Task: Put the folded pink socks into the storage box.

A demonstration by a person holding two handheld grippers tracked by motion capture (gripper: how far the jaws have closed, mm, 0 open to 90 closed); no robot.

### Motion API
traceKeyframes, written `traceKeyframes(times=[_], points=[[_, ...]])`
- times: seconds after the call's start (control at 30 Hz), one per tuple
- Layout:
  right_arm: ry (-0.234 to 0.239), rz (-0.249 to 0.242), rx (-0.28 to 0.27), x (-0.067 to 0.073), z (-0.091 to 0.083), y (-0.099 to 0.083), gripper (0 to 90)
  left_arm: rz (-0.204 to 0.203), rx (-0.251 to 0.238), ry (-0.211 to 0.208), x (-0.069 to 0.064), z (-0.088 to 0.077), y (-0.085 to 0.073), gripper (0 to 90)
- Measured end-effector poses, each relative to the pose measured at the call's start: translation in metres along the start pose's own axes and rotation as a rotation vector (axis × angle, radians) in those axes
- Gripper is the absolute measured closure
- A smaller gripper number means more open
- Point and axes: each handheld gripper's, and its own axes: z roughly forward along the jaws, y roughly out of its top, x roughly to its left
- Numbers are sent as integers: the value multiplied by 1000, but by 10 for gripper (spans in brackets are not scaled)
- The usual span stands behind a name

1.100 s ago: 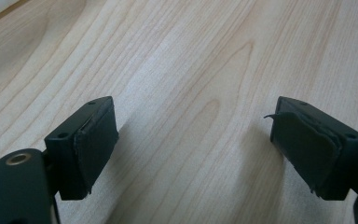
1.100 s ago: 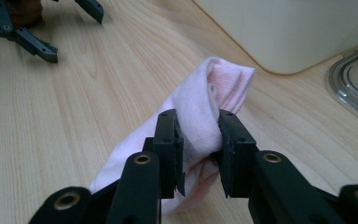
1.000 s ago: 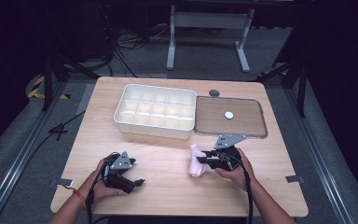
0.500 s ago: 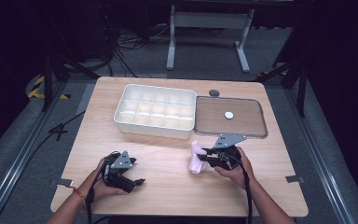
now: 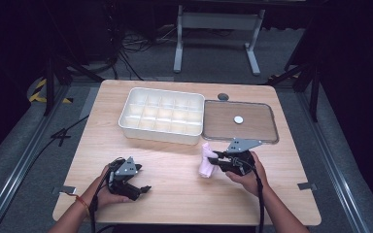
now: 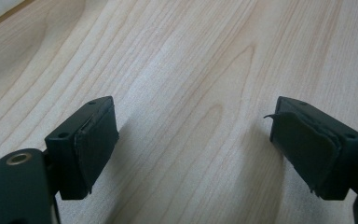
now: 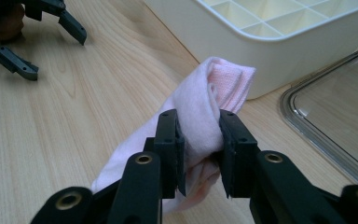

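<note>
Gripping: right gripper (image 7: 199,154) has its two black jaws closed on a soft pink folded cloth (image 7: 205,98), pinched across its middle.
Cloth position: pink cloth (image 5: 206,160) sits just in front of the white plastic compartment tray (image 5: 161,116), near its right corner; whether its low end touches the table I cannot tell.
Key relation: the cloth's long axis runs roughly toward the tray; the right hand (image 5: 245,174) is much the nearer.
Left gripper (image 6: 193,149): jaws wide apart, holding nothing, above bare wood.
Beside tray: clear flat lid with grey rim (image 5: 240,121).
Surface: pale wooden table (image 5: 175,170).
Room: dark, grey floor (image 5: 24,141), cables behind.
</note>
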Motion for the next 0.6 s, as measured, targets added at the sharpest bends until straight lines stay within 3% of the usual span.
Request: traceKeyframes(times=[0.3,0.6], points=[[-22,-34,-54,4,-13,16,717,-9,4,13,-1,-1,-1,152],[-70,-74,-56,2,-19,23,717,-13,3,16,-2,-1,0,152]])
